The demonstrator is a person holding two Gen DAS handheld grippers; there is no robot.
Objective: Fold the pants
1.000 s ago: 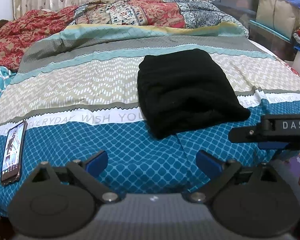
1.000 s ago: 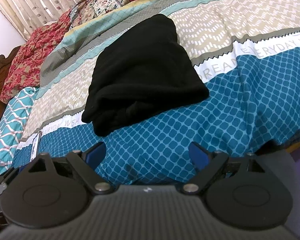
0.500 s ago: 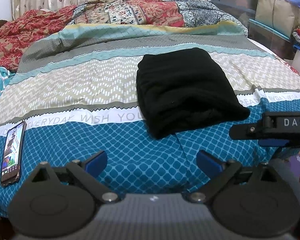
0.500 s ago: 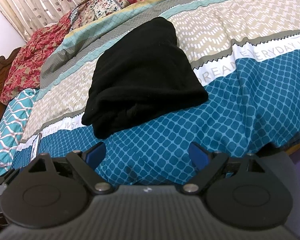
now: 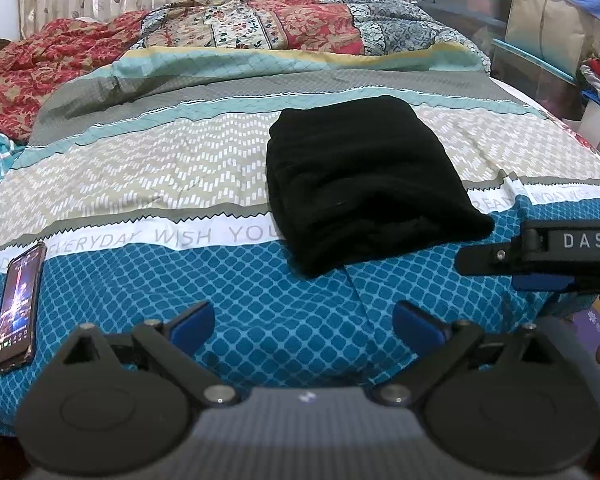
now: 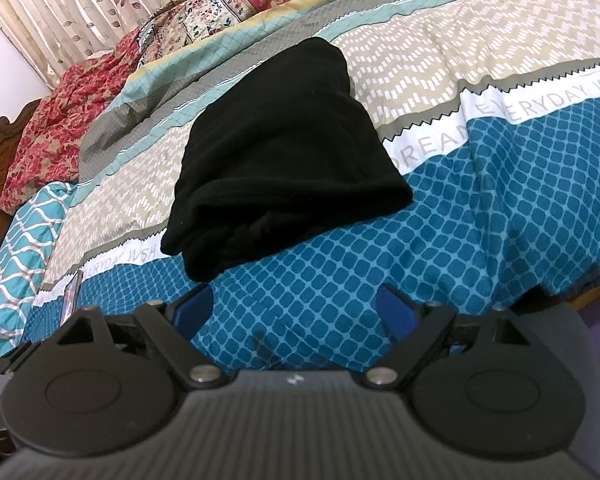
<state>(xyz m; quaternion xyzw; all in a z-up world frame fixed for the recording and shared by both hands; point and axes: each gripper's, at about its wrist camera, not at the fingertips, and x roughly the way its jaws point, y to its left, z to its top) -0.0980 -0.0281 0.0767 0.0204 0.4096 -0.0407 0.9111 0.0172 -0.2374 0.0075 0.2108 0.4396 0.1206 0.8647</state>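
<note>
The black pants (image 5: 364, 184) lie folded in a compact rectangle on the patterned bedspread (image 5: 148, 184), across its beige and blue bands. They also show in the right wrist view (image 6: 276, 144). My left gripper (image 5: 304, 322) is open and empty, held back over the near blue band, short of the pants. My right gripper (image 6: 292, 310) is open and empty, also short of the pants' near edge. Its side shows at the right of the left wrist view (image 5: 540, 252).
A phone (image 5: 20, 304) lies on the bedspread at the near left. Patterned pillows and quilts (image 5: 260, 24) sit at the head of the bed before a curtain. Storage boxes and clothes (image 5: 560, 32) stand to the right of the bed.
Both grippers drifted slightly; the pants lie still and both grippers stay open.
</note>
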